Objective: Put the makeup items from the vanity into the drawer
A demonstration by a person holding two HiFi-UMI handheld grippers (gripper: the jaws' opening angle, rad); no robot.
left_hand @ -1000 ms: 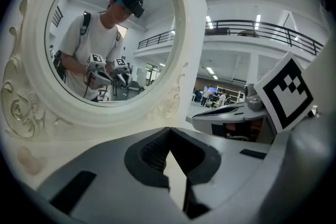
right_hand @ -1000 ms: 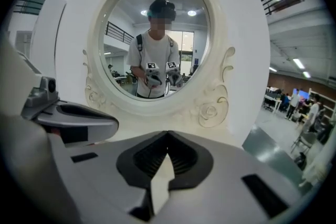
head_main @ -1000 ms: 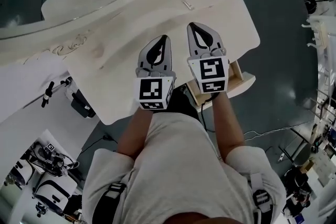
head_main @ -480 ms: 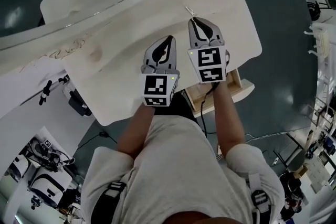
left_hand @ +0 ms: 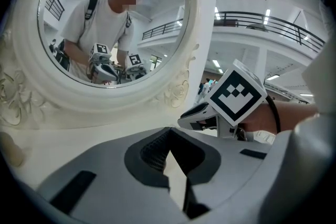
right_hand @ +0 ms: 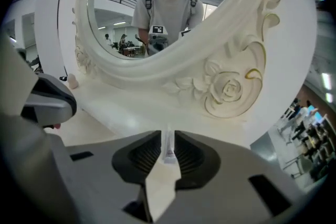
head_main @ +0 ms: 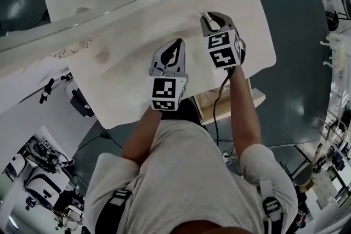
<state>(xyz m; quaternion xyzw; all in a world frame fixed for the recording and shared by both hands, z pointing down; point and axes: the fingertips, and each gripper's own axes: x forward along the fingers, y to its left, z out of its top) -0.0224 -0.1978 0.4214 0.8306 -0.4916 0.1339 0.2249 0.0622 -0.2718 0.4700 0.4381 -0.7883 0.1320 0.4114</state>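
Right gripper view shows the right gripper, jaws just opening, apart on either side of a slim clear plastic makeup tube lying on the cream worktop. In head view the left gripper, at its 8 o'clock, has jaws together.

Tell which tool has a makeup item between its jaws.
The right tool: its jaws, just opening, straddle a slim clear tube. The left tool is shut, empty.
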